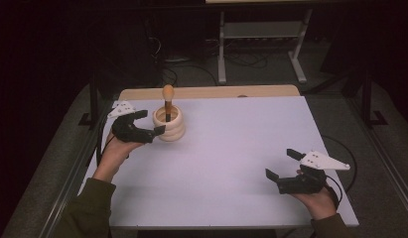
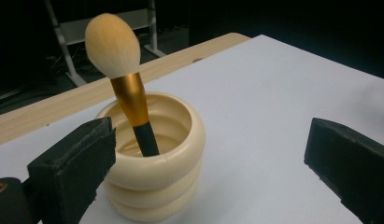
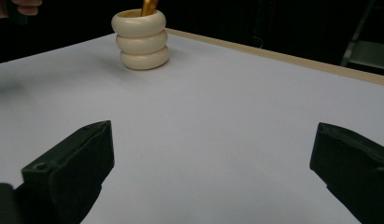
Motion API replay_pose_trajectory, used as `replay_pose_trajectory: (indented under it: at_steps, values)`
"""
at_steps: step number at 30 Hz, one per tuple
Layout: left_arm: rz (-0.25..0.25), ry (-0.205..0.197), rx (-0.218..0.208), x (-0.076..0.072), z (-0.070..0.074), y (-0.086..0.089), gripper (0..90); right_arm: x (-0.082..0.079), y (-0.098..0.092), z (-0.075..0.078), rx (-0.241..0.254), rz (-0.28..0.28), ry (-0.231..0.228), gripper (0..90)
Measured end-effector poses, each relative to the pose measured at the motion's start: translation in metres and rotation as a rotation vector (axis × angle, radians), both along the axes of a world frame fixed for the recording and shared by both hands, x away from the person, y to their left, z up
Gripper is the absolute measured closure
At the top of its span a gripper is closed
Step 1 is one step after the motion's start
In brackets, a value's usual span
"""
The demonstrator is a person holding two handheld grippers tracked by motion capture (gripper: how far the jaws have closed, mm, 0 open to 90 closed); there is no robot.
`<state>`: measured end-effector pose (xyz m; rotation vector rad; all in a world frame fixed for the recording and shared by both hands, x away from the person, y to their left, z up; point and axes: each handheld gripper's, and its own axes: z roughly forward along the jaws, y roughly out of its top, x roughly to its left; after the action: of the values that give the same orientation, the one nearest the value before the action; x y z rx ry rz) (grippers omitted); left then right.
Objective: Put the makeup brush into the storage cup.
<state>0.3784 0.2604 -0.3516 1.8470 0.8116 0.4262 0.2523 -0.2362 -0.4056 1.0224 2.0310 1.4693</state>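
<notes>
The brush [image 2: 133, 100] stands tilted in the ribbed cup [image 2: 157, 168] at the worktop's [image 1: 231, 148] far left, likely light with soft bristles, best pinched at its stiff ferrule by the wide-open left gripper [image 1: 144, 123]; right gripper [image 1: 282, 164] gapes empty.

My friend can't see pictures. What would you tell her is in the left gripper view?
A makeup brush with a fluffy cream head and gold collar stands, leaning, in a cream ribbed holder on a white table. The left gripper is open, one black jaw beside the holder, the other out to the right.
</notes>
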Motion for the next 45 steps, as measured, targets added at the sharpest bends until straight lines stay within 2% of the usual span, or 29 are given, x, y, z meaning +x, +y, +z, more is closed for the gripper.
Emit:
replay_pose_trajectory:
  at_steps: [19, 24, 31, 40, 45]
  values:
    - [-0.025, -0.026, -0.028, -0.045, -0.013, 0.005, 1.8, 0.000, 0.000, 0.000, 0.000, -0.002, 0.000, 0.0]
    - [-0.011, -0.057, -0.040, -0.057, -0.016, 0.010, 1.8, -0.001, -0.001, 0.000, -0.003, -0.002, -0.003, 0.0]
    - [-0.014, -0.064, -0.063, -0.075, -0.022, 0.018, 1.9, -0.001, -0.002, 0.000, 0.002, -0.006, 0.002, 0.0]
    - [-0.026, -0.093, -0.079, -0.096, -0.031, 0.027, 1.8, -0.001, -0.002, -0.001, -0.005, -0.001, 0.002, 0.0]
    - [-0.024, -0.083, -0.078, -0.104, -0.038, 0.034, 1.8, -0.001, -0.002, -0.002, -0.002, -0.002, 0.006, 0.0]
